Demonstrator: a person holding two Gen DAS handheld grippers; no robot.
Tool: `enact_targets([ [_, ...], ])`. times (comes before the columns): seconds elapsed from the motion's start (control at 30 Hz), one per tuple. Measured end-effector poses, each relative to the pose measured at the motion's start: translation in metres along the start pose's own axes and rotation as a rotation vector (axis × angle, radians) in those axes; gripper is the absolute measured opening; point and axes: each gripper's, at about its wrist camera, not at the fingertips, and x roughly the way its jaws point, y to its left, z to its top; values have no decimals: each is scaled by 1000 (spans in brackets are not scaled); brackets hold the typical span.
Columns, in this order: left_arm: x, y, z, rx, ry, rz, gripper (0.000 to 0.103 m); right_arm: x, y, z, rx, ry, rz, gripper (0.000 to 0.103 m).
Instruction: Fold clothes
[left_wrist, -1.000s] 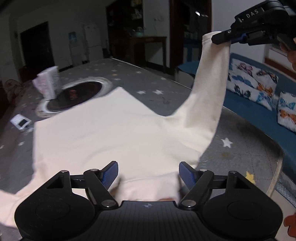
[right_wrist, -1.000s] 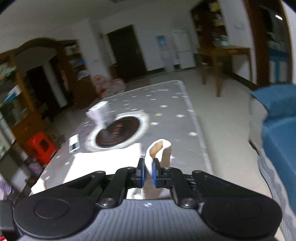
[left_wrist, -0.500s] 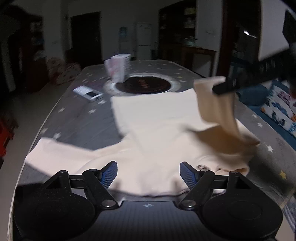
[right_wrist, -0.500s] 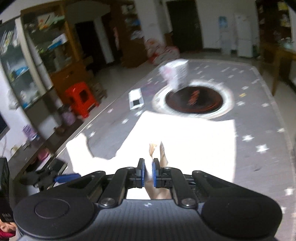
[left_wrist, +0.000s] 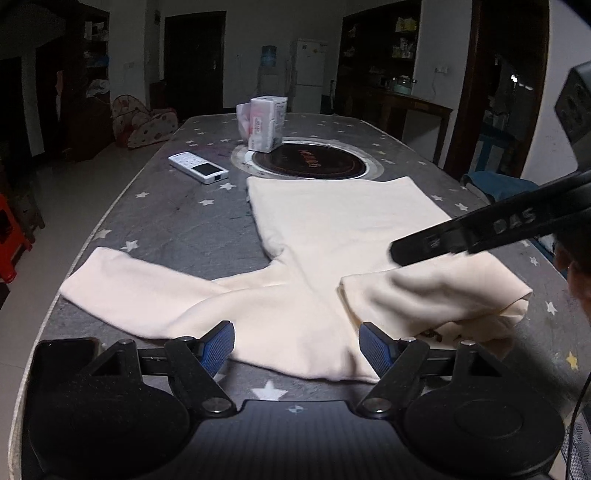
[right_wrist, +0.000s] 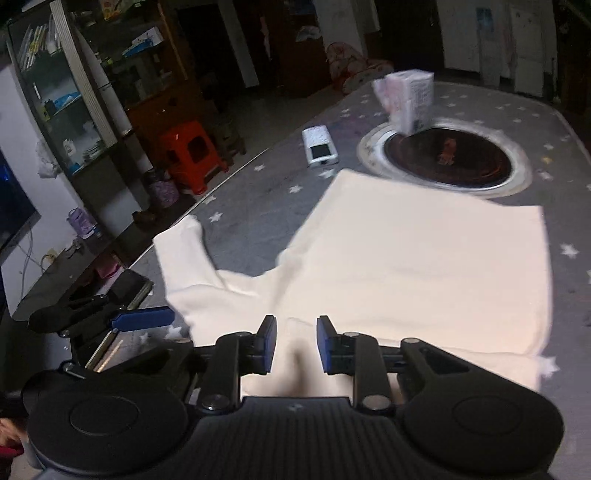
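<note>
A cream long-sleeved top lies flat on the grey star-patterned table, also in the right wrist view. Its right sleeve lies folded across the chest. Its left sleeve stretches out to the left. My left gripper is open and empty at the near hem by the collar. My right gripper is open just above the folded sleeve; it shows in the left wrist view over the sleeve.
A round inset hotplate sits past the top. A white packet stands at its far edge. A white remote lies to its left. The table edge runs along the left, with a red stool beyond it.
My right gripper brought the right sleeve down from high in the air, laid it across the chest and opened. My left gripper stayed open near the collar.
</note>
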Motion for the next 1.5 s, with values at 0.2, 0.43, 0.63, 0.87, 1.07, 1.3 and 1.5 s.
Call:
enact_targets([
  [0.2,21,-9,12,-12,24,-60,70,-27,-44,-17,-19,29,-170,23],
  [0.43,60,-16,27,-1,78,-87,58,-42,-88,-46,-23,44,-306,23],
  [0.63,74,-25,30,75,71,-47,38,-36,-109,-47,22,18,-281,23],
  [0.87,67,-39,32,150,34,14,11,-23,-120,-40,74,-26,-235,24],
  [1.07,66,-36,30,164,32,85,7,-16,-122,-44,67,-1,-257,24],
  [1.3,50,-14,30,78,30,79,13,-16,-100,-37,-15,-15,-245,26],
  [1.5,27,30,34,-27,-19,206,45,2,-78,-36,-88,31,-228,27],
])
